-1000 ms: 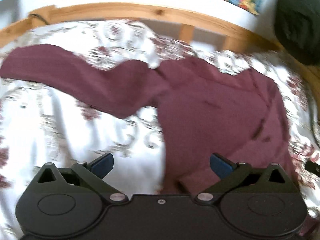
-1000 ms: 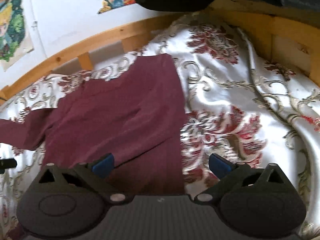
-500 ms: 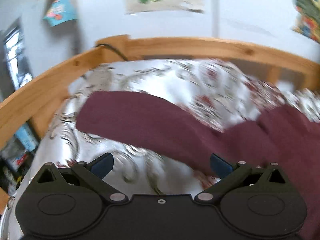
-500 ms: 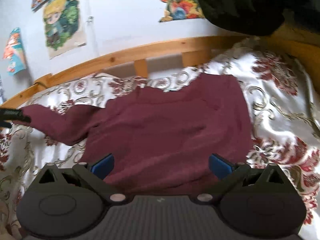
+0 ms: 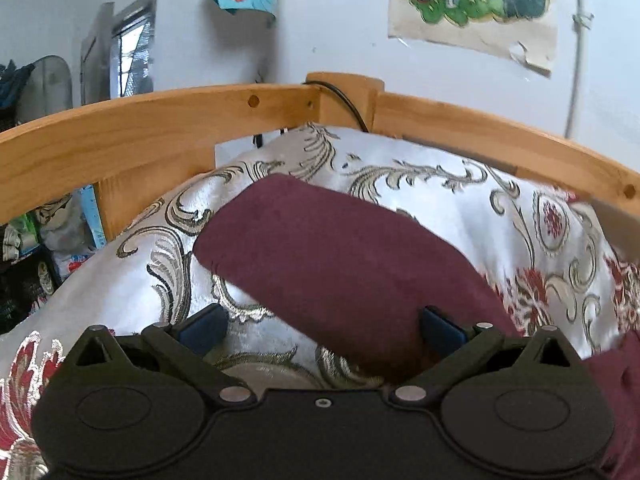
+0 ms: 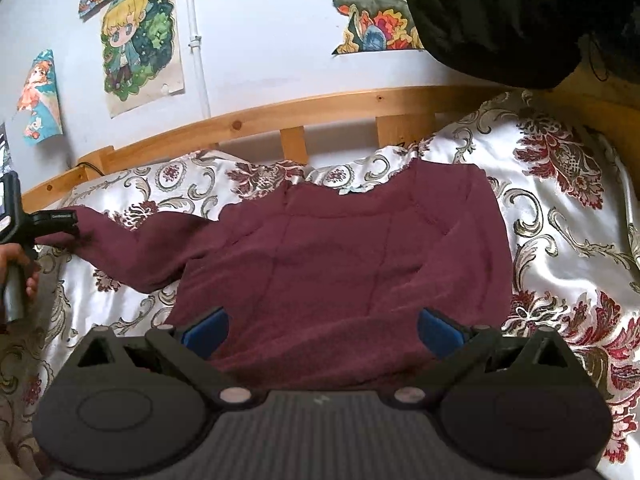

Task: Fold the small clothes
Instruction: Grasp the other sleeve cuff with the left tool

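1. Garment [image 6: 340, 264]: flat on the bedspread [image 6: 568, 240], one sleeve [image 5: 328, 264] stretched to its left.
2. Left gripper [image 5: 322, 326]: over that sleeve.
3. Right gripper [image 6: 322, 326]: over the garment's near hem.
4. Bed rail [image 6: 320, 114]: behind the bedspread, wall posters [image 6: 138, 40] above.

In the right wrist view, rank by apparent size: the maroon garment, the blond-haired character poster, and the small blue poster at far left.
1. maroon garment, by far the largest.
2. blond-haired character poster.
3. small blue poster, smallest; it sits at the distorted fisheye edge, so its size is less certain.
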